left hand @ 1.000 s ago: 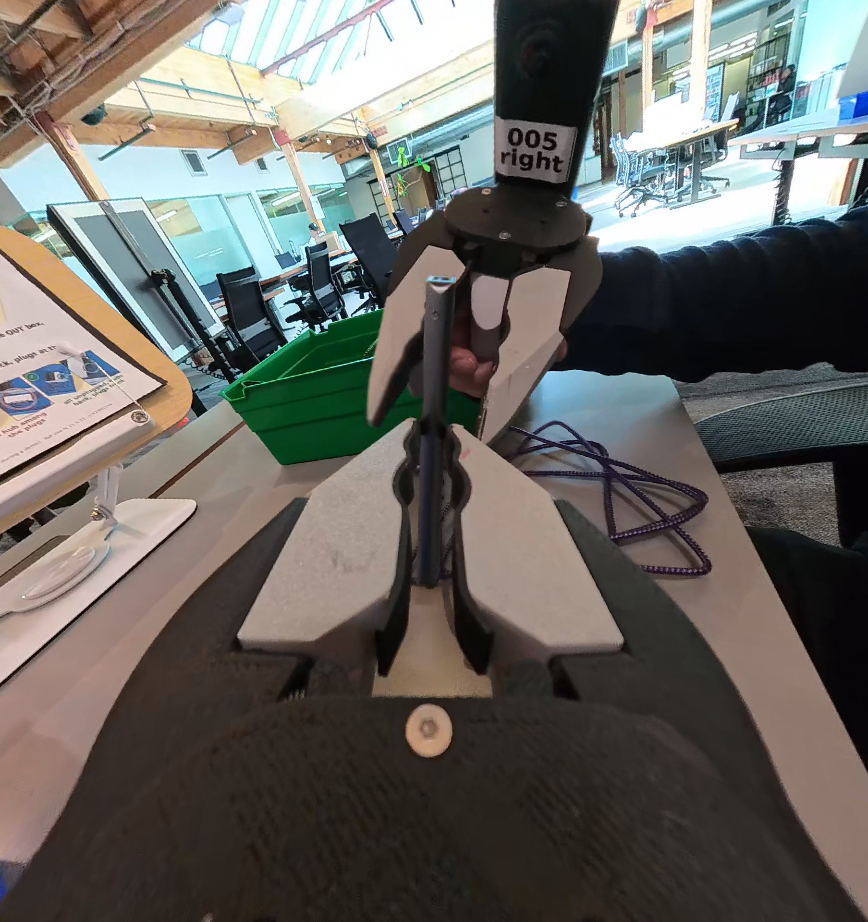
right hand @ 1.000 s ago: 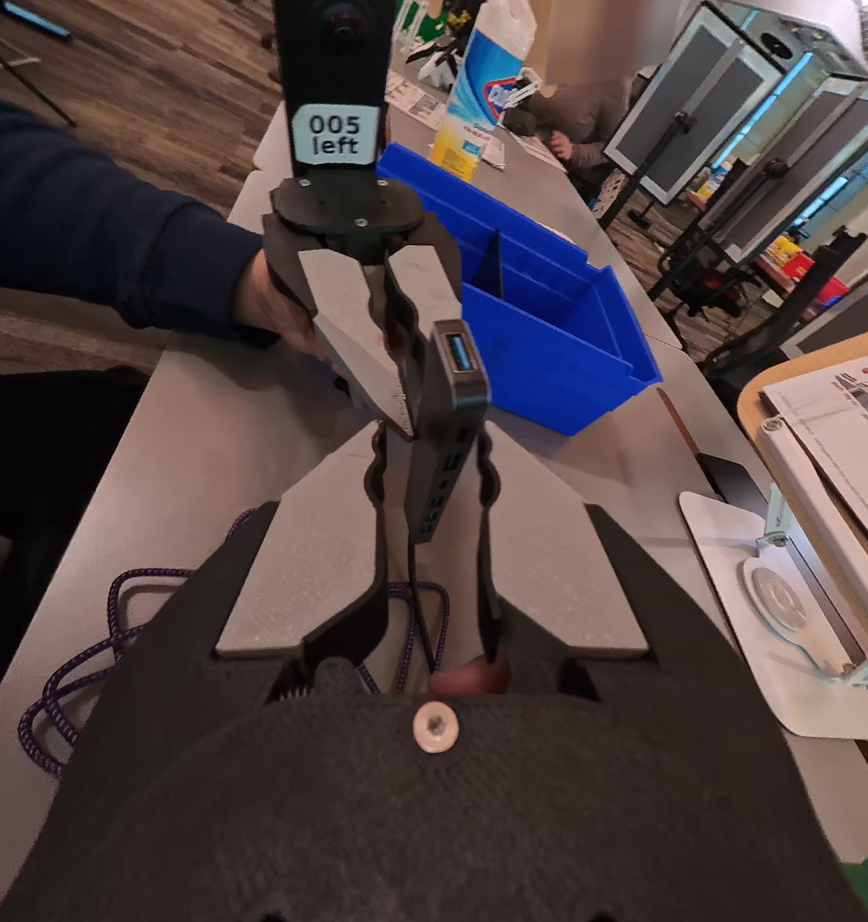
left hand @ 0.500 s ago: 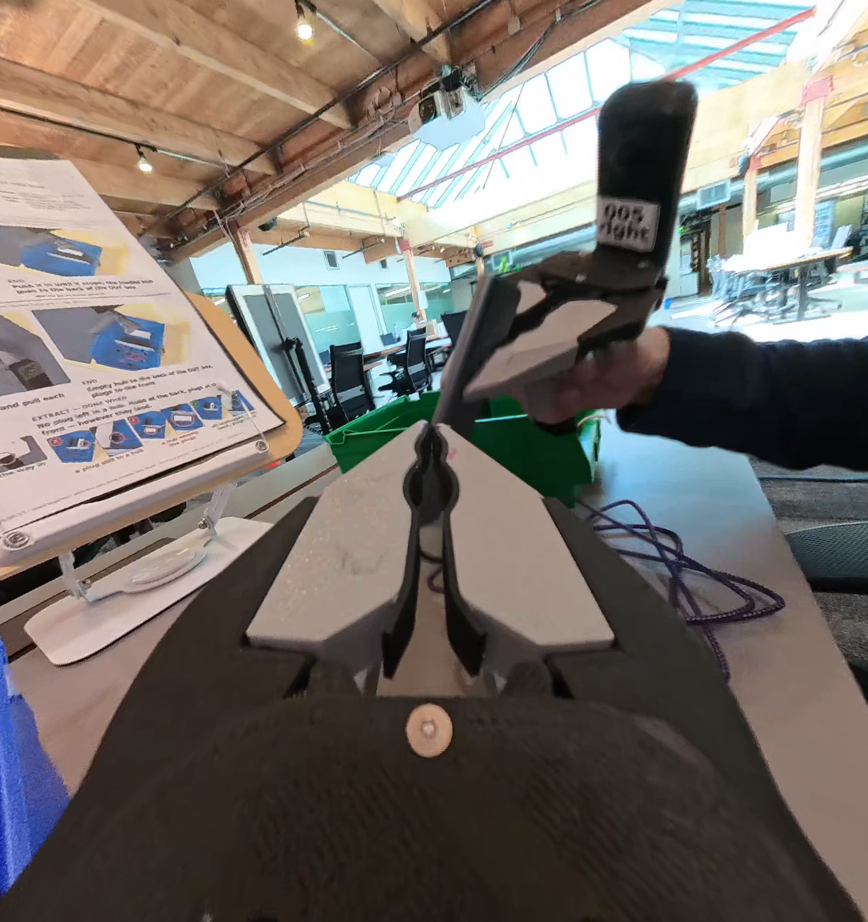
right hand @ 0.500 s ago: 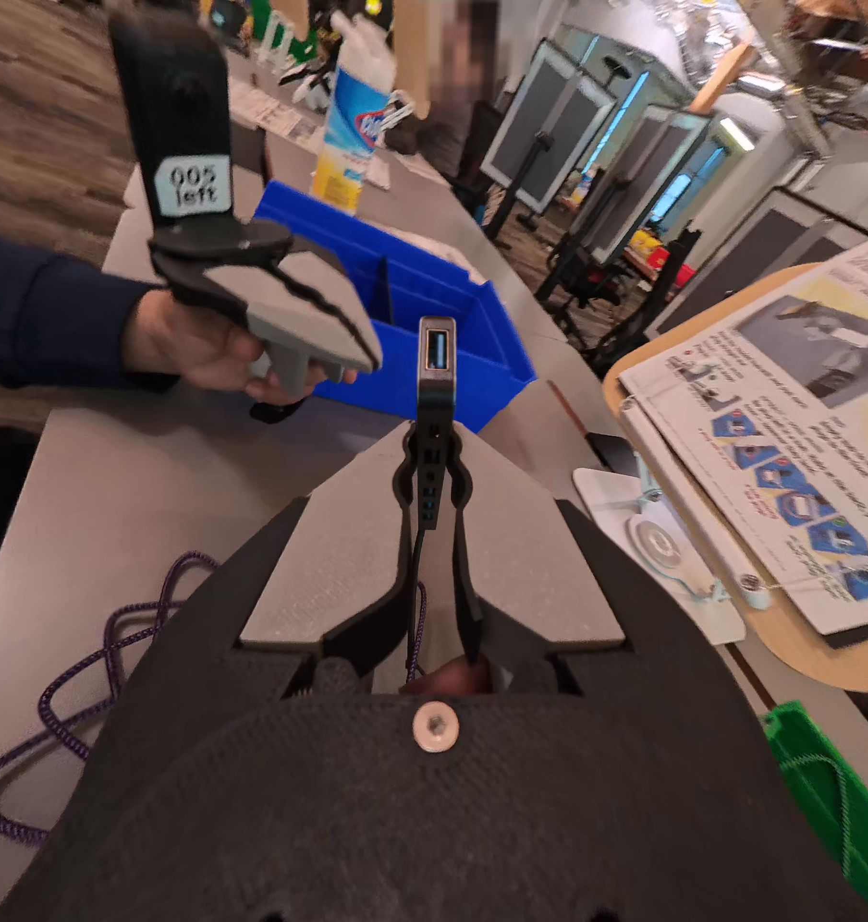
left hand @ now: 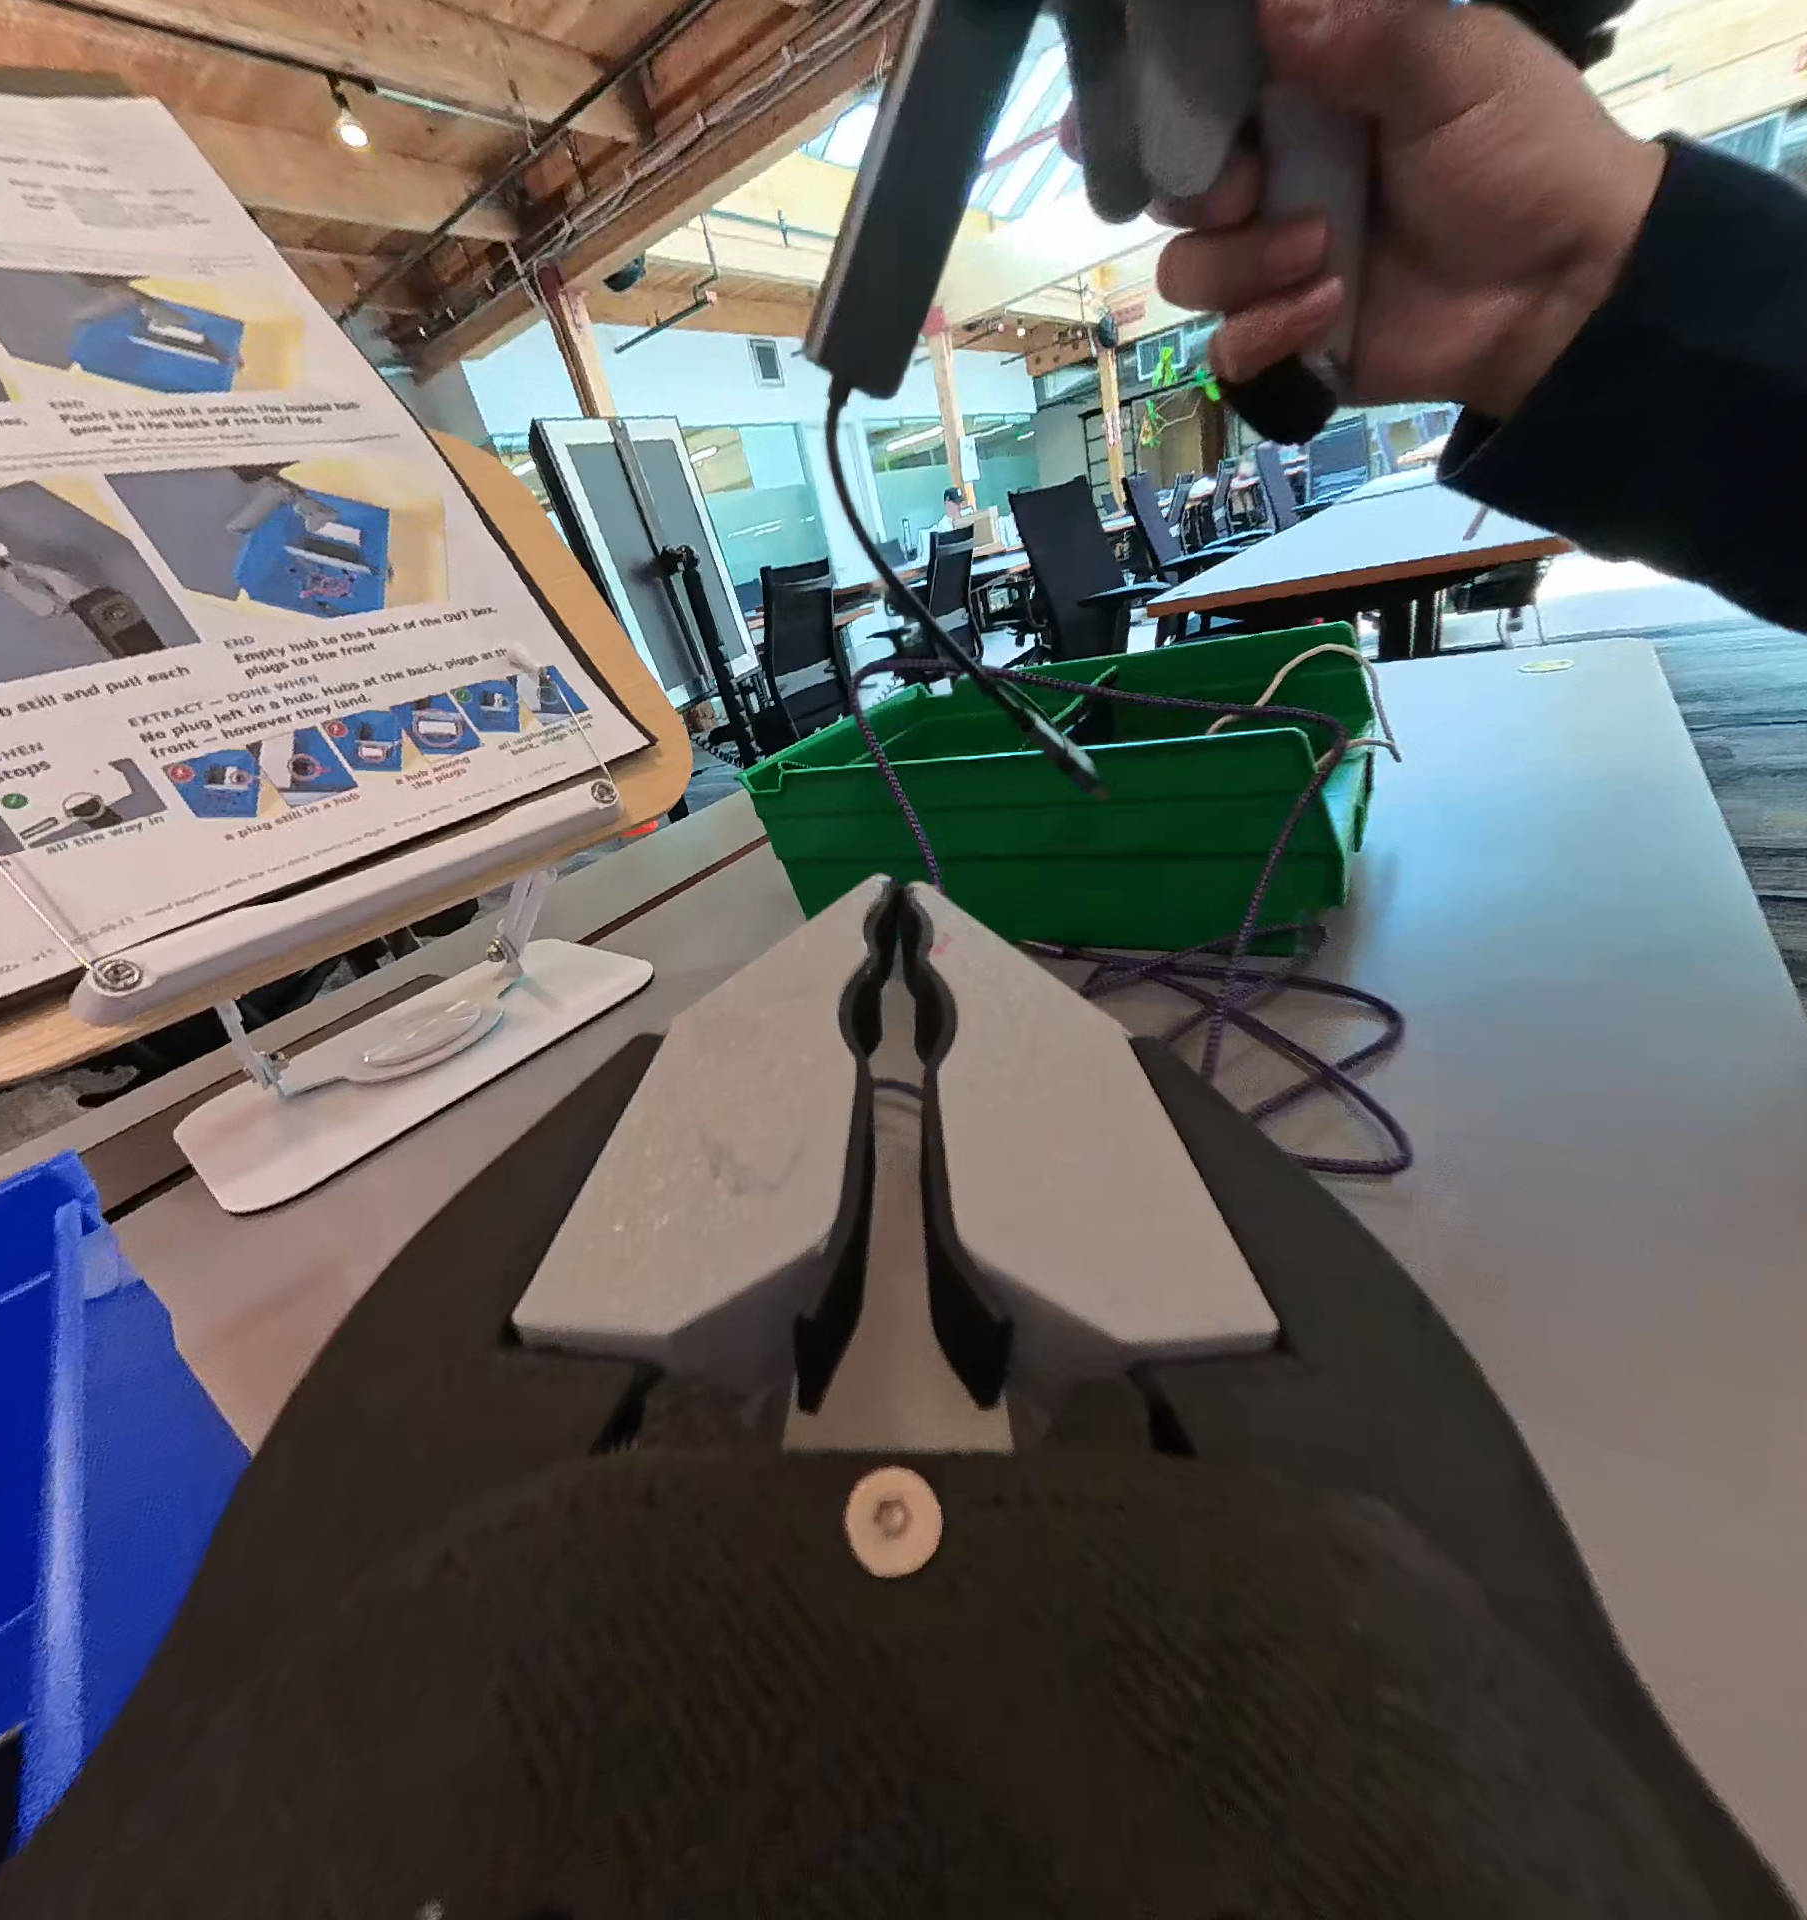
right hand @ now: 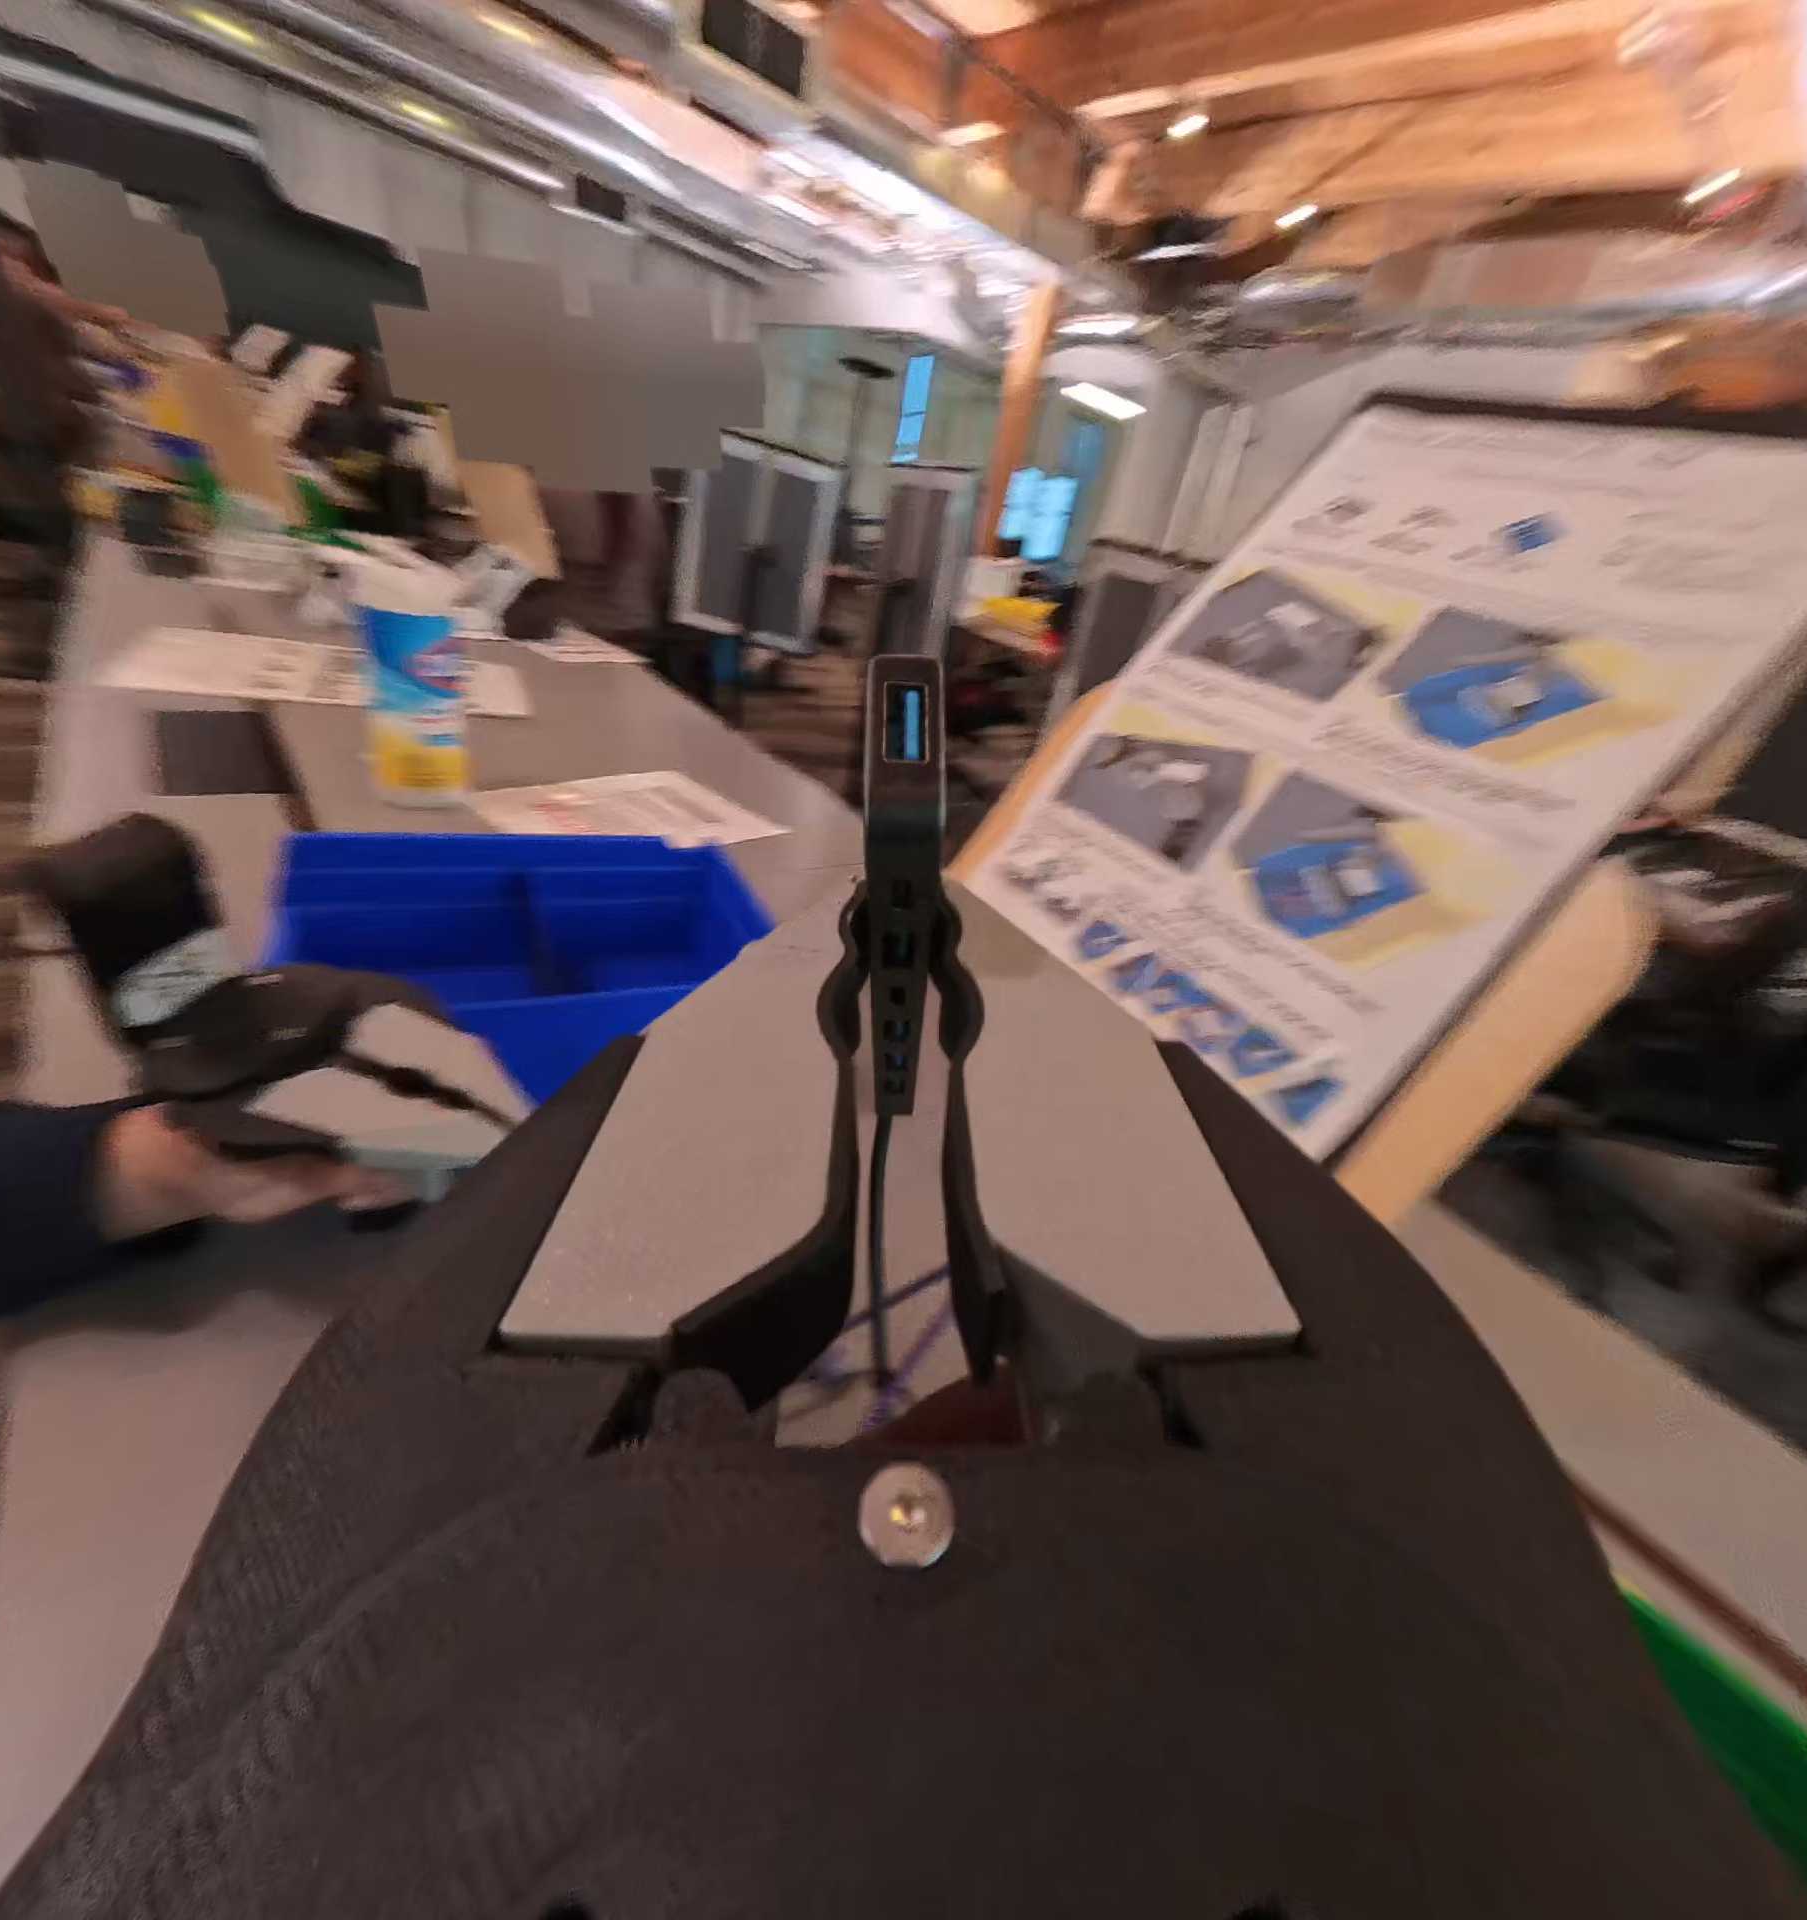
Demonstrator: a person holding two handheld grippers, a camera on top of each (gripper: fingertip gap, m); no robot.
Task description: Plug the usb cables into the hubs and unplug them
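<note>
My right gripper (right hand: 899, 914) is shut on a dark slim USB hub (right hand: 904, 790), which stands up between the fingers with its blue end port on top. In the left wrist view the hub (left hand: 899, 187) hangs high above the table beside the right gripper's grey fingers (left hand: 1148, 114). Its black tail cable and plug (left hand: 1070, 764) dangle over the green bin (left hand: 1034, 842). A purple braided cable (left hand: 1294, 1039) lies coiled on the table, with a loop rising toward the bin. My left gripper (left hand: 901, 899) is shut low over the table, with nothing seen between its pads.
A blue bin (left hand: 5, 1455) sits at the near left and also shows in the right wrist view (right hand: 525, 925). An instruction board on a white stand (left hand: 411, 1060) stands at the left. A wipes canister (right hand: 411, 707) stands farther back. The grey table (left hand: 1553, 1039) extends to the right. Left tips to right tips: about 20 cm.
The left gripper let go of the hub and the right gripper closed on it. The right gripper then lifted the hub up and away. The left gripper dropped lower.
</note>
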